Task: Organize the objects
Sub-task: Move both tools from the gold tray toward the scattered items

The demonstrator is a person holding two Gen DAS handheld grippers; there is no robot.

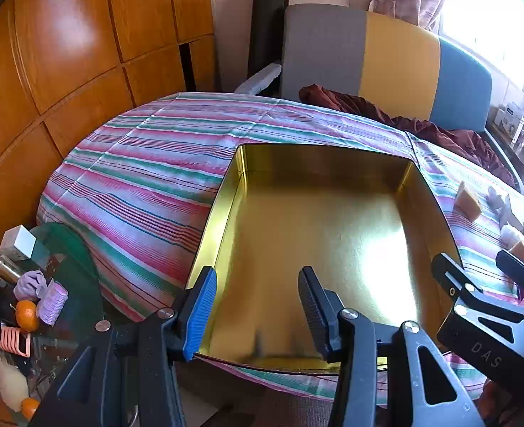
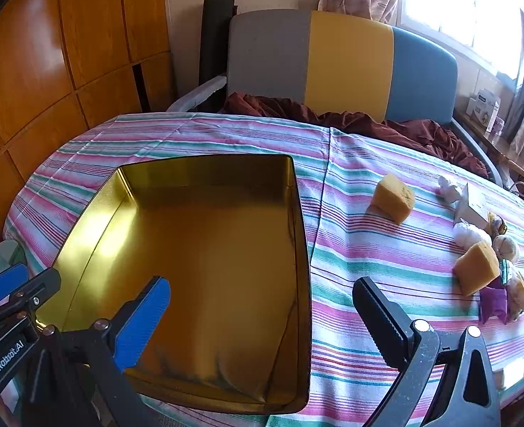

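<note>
An empty gold tin box (image 1: 333, 249) sits on the striped tablecloth; it also shows in the right wrist view (image 2: 208, 267). My left gripper (image 1: 258, 302) is open and empty over the box's near left part. My right gripper (image 2: 262, 306) is open and empty over the box's near right wall; it also shows in the left wrist view (image 1: 489, 267). Two yellow sponges (image 2: 394, 197) (image 2: 475, 267) lie on the cloth to the right. Beside them lie white garlic bulbs (image 2: 470, 235), a small white box (image 2: 473, 208) and a purple pouch (image 2: 493, 300).
The striped tablecloth (image 2: 350, 249) covers the oval table. A chair (image 2: 333, 64) with a dark red cloth (image 2: 386, 124) stands behind it. A wooden cabinet (image 1: 66, 53) is on the left. A low glass side table (image 1: 77, 267) at the left holds oranges, hair rollers and bottles.
</note>
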